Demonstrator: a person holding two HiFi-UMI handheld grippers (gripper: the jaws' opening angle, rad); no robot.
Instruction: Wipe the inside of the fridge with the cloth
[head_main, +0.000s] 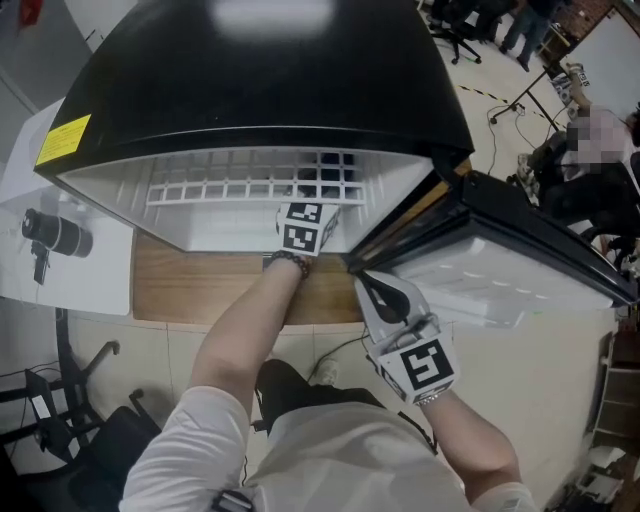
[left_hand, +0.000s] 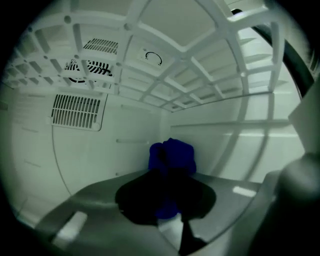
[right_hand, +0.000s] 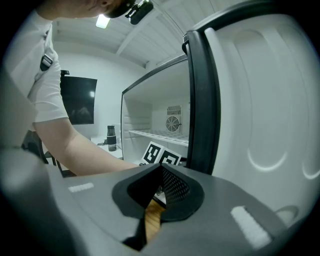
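Left claw (left_hand: 169, 197) clamped the cloth (left_hand: 172, 156) inside the fridge (head_main: 250, 90), wall contact unclear. Right claw (right_hand: 159, 192) was closed and empty, door (right_hand: 260, 100) at 3 o'clock.

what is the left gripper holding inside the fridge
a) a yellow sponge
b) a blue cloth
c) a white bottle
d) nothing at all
b: in the left gripper view the left gripper has its jaws pinched on a bunched blue cloth, with the white back wall of the fridge behind it.
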